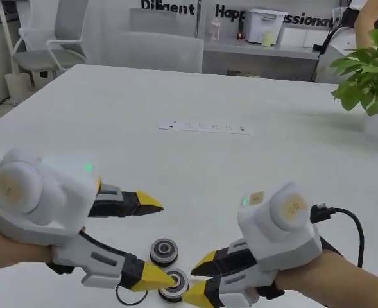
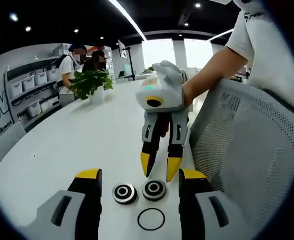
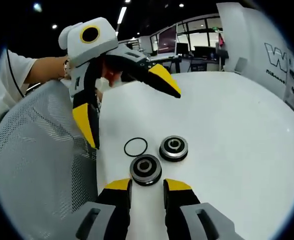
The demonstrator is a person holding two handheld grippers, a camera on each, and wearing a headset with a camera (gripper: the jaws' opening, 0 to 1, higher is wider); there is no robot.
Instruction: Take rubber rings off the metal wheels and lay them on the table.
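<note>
— So, the left tongs?
— Spread wide, holding nothing. A loose ring lies flat on the worktop between them, with a wheel and a second wheel just beyond.
— And the right tongs?
— Narrowly parted, empty, tips just short of the second wheel.

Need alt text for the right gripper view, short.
Two metal wheels and one loose black rubber ring lie on a white table, the nearer wheel just ahead of the open right gripper. The left gripper, jaws wide open, hangs over them from the upper left.
</note>
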